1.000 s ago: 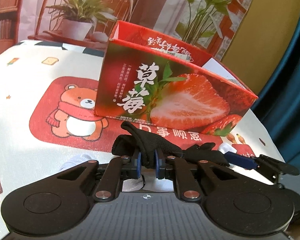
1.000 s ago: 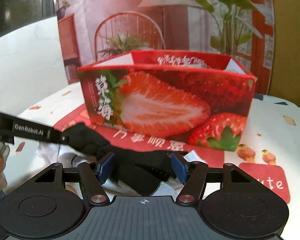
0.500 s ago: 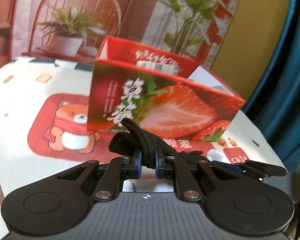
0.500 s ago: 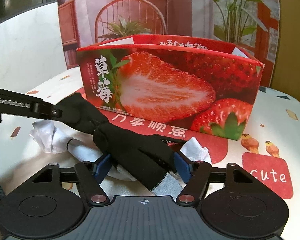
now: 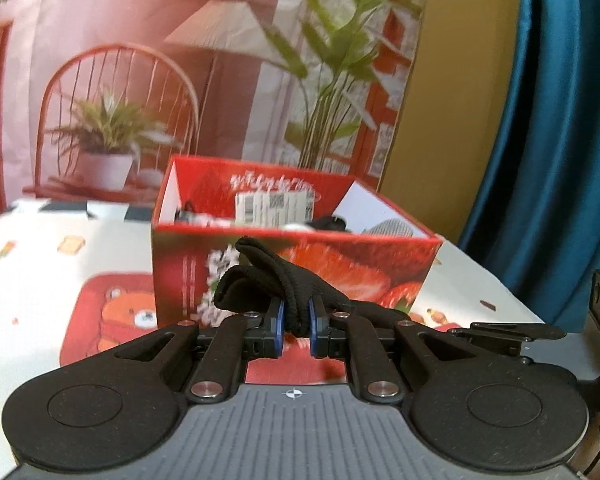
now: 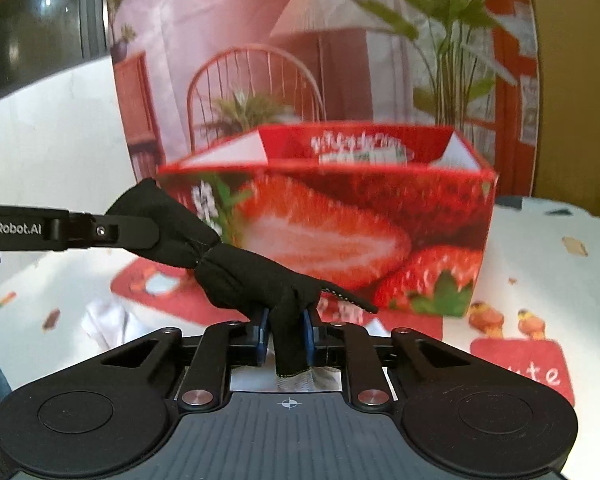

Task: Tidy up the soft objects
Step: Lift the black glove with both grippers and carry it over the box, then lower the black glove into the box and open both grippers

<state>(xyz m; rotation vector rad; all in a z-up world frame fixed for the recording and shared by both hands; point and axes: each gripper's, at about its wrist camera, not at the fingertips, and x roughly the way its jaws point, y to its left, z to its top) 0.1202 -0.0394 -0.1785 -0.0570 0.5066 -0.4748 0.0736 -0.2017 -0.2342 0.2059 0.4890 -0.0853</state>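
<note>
The right gripper [image 6: 285, 338] was closing its blue pads on one end of a black glove [image 6: 236, 264], held clear of the patterned tablecloth [image 6: 540, 248]. The left gripper [image 6: 156, 232] gripped the glove's other end from the left. Behind them stood an open strawberry-printed box [image 6: 340, 224], with white cloth [image 6: 104, 320] lying on the table below.
</note>
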